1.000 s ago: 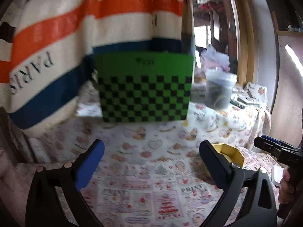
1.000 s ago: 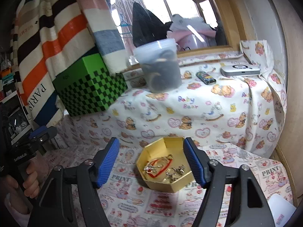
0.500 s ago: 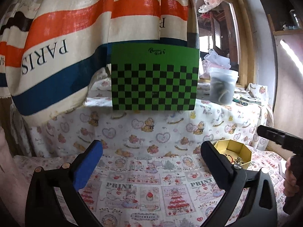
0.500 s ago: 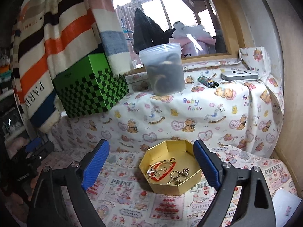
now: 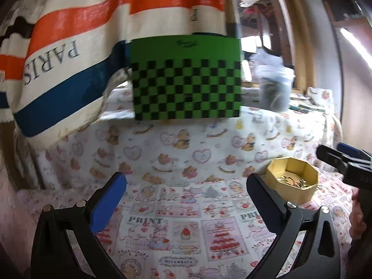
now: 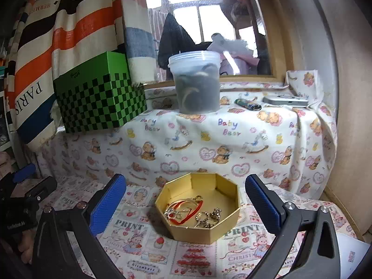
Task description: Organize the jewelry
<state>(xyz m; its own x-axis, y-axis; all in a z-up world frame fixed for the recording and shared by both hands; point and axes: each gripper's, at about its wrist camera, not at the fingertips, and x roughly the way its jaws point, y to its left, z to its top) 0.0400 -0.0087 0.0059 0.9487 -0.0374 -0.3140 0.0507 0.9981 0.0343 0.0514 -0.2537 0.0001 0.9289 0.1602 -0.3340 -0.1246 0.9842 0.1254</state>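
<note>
Printed cloth (image 6: 144, 251); gold box (image 6: 197, 230) with jewelry (image 6: 186, 210) centred between spread right jaws; left jaws spread, empty.

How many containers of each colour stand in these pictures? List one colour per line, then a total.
Gold: 1, the octagonal box holding jewelry
Green and black: 1, the checkered box
Clear: 1, the lidded plastic tub
Total: 3

Gold octagonal box (image 6: 197, 230), green-and-black checkered box (image 6: 102, 107), orange-striped cloth (image 5: 69, 46)
</note>
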